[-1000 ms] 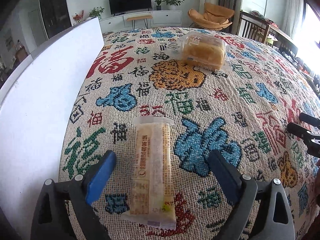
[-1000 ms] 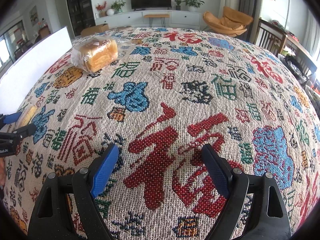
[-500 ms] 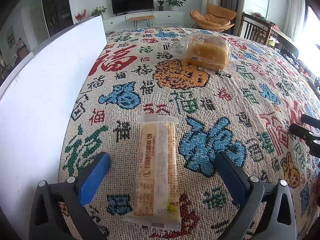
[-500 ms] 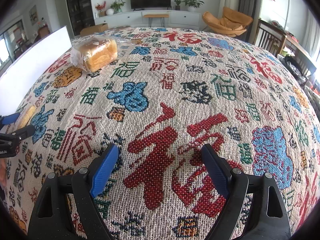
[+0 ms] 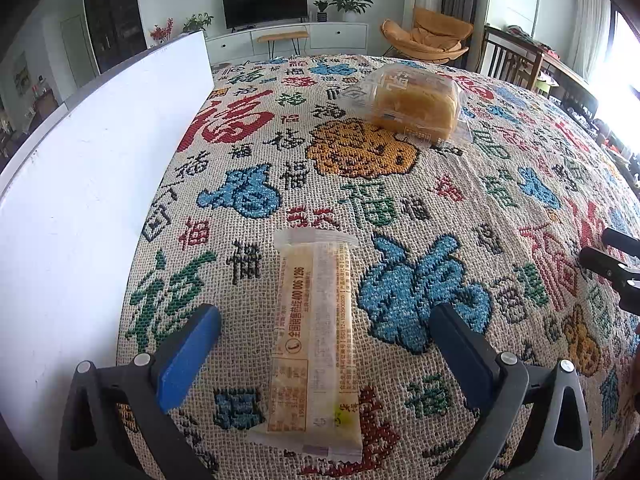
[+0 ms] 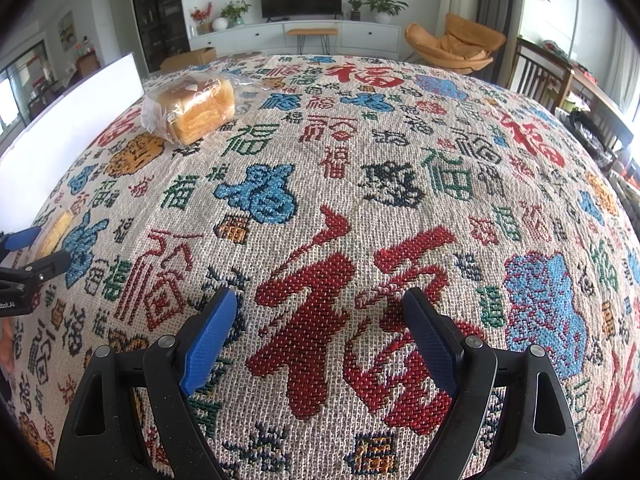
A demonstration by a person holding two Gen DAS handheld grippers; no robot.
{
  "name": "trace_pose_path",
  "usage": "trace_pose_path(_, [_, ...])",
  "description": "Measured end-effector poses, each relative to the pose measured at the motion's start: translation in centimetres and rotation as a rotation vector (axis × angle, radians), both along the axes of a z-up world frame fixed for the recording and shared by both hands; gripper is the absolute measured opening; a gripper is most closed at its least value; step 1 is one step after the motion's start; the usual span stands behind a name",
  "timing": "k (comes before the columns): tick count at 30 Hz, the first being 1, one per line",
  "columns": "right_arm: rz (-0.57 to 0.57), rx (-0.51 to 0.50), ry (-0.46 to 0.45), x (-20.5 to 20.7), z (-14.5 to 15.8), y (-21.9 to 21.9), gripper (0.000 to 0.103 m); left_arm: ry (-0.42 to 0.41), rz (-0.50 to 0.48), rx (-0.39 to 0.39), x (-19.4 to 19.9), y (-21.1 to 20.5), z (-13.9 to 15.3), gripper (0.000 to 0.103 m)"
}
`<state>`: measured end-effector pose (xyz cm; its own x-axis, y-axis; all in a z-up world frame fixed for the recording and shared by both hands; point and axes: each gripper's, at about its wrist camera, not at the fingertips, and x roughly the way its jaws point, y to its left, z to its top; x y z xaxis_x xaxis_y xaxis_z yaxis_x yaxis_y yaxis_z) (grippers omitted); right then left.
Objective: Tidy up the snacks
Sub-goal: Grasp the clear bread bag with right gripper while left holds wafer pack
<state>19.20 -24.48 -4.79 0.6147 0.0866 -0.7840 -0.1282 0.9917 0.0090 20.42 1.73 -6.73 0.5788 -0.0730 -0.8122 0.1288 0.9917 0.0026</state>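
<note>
Between the wide-open left claw (image 5: 326, 330), long snack packet (image 5: 314, 340) lengthwise along its fingers; right claw (image 6: 318, 320) open, empty.

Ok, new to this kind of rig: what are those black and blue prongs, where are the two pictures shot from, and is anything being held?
No robot: a person holds handheld tongs in each hand, each with a camera looking along its fingers. One picture looks past the left tongs, the other past the right tongs. On the patterned tablecloth lie a long wrapped snack bar and a bagged bread loaf; a white board stands alongside. The left tongs have just opened wide around the bar without touching it. The right tongs are open over bare cloth. Nothing is held.
</note>
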Motion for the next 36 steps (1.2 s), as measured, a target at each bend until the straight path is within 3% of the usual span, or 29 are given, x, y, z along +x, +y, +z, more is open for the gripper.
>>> trace_pose_path(7, [0.019,-0.003,0.021,0.4,-0.2,0.3,0.095,0.0,0.001,-0.002,0.0,0.0,0.0,0.103])
trace_pose_path(10, [0.044,-0.016,0.138,2.9,0.3,1.1,0.095,0.0,0.0,-0.003,0.0,0.0,0.0,0.103])
trace_pose_path(12, [0.023,0.06,0.23,5.8,1.6,1.8,0.093,0.0,0.0,-0.002,0.0,0.0,0.0,0.103])
trace_pose_path(15, [-0.04,0.285,0.189,9.4,5.3,3.3,0.093,0.0,0.0,-0.002,0.0,0.0,-0.1,0.103])
trace_pose_path(18, [-0.096,0.369,0.174,13.8,7.0,6.8,0.093,0.0,0.0,-0.002,0.0,0.0,-0.1,0.103])
trace_pose_path(23, [-0.169,0.246,0.265,20.4,4.3,13.5,0.095,-0.001,0.0,-0.002,0.0,0.0,-0.1,0.103])
trace_pose_path(27, [-0.175,0.093,0.352,22.3,0.1,16.1,0.095,-0.001,0.0,-0.003,0.0,0.0,-0.1,0.103])
trace_pose_path(29, [-0.152,0.047,0.249,21.5,0.2,16.0,0.089,0.0,0.0,-0.003,0.0,0.0,-0.1,0.103])
trace_pose_path(32, [-0.086,0.032,0.166,19.7,0.6,14.7,0.073,0.0,0.0,-0.003,0.1,0.0,-0.1,0.103])
trace_pose_path(36, [-0.009,0.026,0.123,15.6,1.9,10.7,0.073,0.0,0.0,-0.002,0.1,0.0,-0.1,0.103])
